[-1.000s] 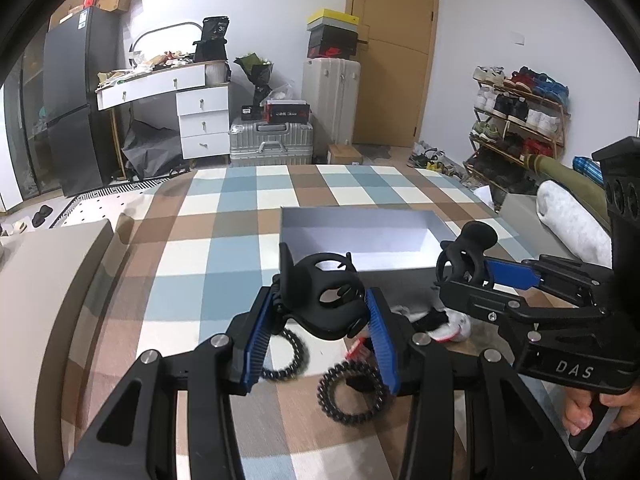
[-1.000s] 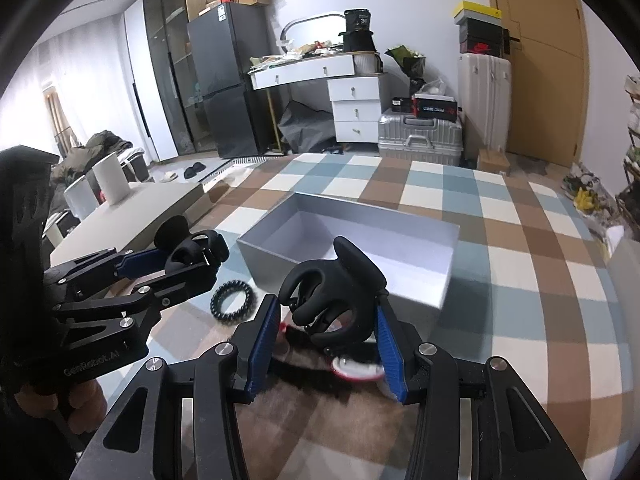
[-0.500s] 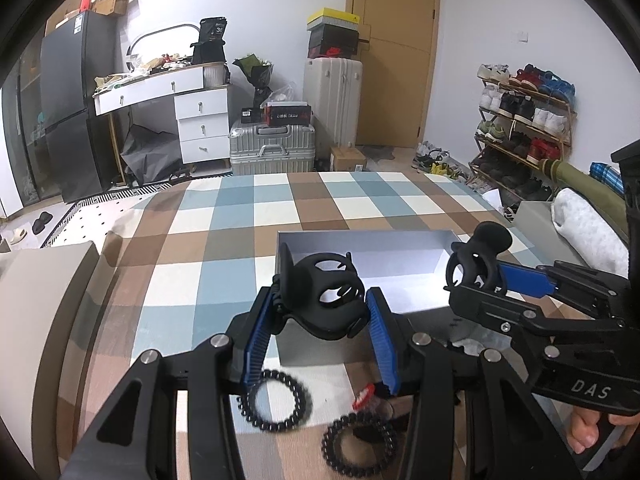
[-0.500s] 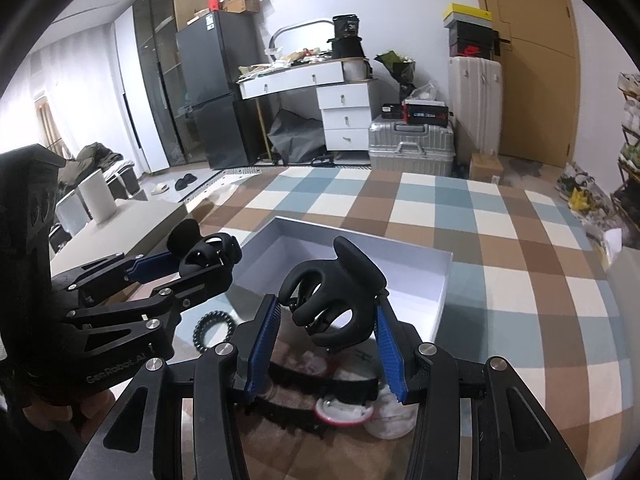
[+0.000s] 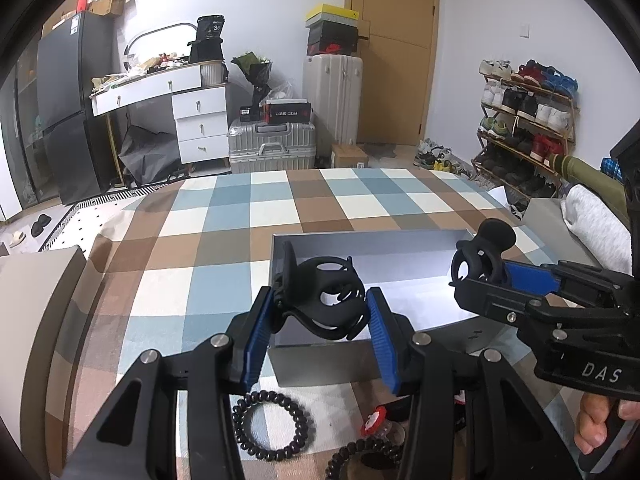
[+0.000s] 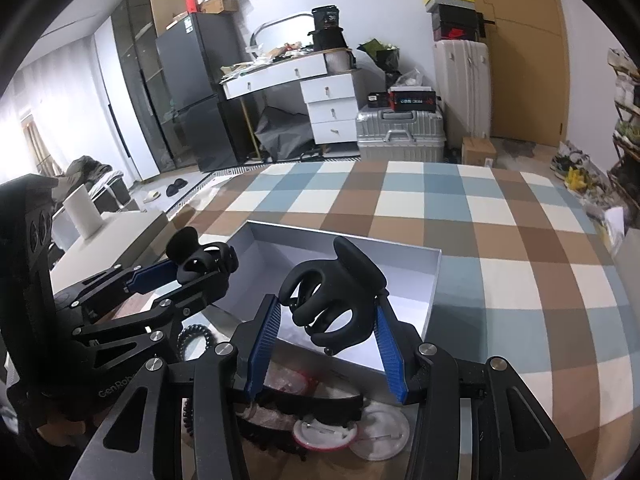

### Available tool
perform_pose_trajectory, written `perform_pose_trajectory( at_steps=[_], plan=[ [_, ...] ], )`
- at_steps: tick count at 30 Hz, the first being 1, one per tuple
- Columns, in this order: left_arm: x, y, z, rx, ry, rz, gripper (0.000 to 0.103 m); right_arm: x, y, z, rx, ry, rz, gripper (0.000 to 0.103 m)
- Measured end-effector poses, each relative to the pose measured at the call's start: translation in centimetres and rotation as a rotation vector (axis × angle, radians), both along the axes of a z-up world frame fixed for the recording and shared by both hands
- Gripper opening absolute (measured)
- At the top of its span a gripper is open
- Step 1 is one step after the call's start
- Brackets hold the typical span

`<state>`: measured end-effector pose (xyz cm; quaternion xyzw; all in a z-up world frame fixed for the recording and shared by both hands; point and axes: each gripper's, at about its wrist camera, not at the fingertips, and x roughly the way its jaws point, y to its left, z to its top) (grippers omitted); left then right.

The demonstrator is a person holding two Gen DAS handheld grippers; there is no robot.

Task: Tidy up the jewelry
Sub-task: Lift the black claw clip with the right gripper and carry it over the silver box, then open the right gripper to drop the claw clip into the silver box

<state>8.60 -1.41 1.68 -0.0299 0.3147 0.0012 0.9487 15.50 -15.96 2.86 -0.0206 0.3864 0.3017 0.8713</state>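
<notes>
Both matte black claw clips (image 5: pixel 322 300) overhang the grey box (image 5: pixel 324 364).

Even, soft indoor light; both fisheye views sharp, edges strongly curved with black vignetted corners.

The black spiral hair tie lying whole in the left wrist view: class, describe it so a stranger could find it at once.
Start at the checked cloth and find the grey open box on it. Just in front of the box's near wall, under the left hand-held gripper, lies the black spiral hair tie. It is a full coiled ring on a pale square, unlike its neighbour, cut off by the frame's bottom edge.
</notes>
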Motion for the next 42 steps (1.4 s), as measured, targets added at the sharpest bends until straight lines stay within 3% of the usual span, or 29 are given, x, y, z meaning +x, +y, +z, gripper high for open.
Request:
perform_pose_trajectory(
  at_steps=[15,27,28,30,31,33,36,37,39,42],
  plan=[
    [0.6,-0.3,-0.5,-0.033,0.060,-0.037,0.040,1.6,0.7,-1.5,-0.042,0.039,0.004,0.046],
    [0.3,-0.3,-0.7,-0.044,0.054,-0.033,0.040,1.7,0.7,-1.6,-0.047,0.043,0.032,0.048],
    [0.2,-0.3,-0.6,-0.044,0.052,-0.033,0.040,1.6,0.6,-1.5,-0.038,0.041,0.037,0.050],
    [0.0,-0.3,-0.5,-0.042,0.048,-0.036,0.043,1.3,0.3,-1.2,-0.016,0.029,0.041,0.068],
    [-0.1,-0.4,-0.4,-0.041,0.045,-0.037,0.046,1.0,0.1,-0.9,-0.007,0.009,0.033,0.071],
    [-0.6,-0.3,-0.2,-0.054,0.028,-0.051,0.062,0.5,-0.2,-0.3,-0.006,-0.016,0.029,0.072],
    [-1.3,-0.2,0.3,-0.060,0.001,-0.051,0.079,-0.3,-0.8,0.3,-0.042,-0.045,0.019,0.077],
    [-1.6,-0.2,0.5,-0.061,-0.009,-0.053,0.081,-0.5,-1.0,0.4,-0.048,-0.050,0.014,0.080],
    [-2.1,-0.1,0.7,-0.059,-0.011,-0.048,0.082,-1.0,-1.9,0.5,-0.052,-0.051,-0.002,0.096],
    [-2.7,-0.1,0.4,-0.041,0.014,-0.050,0.092,-1.7,-3.4,0.3,-0.051,-0.038,-0.031,0.103]
  ],
)
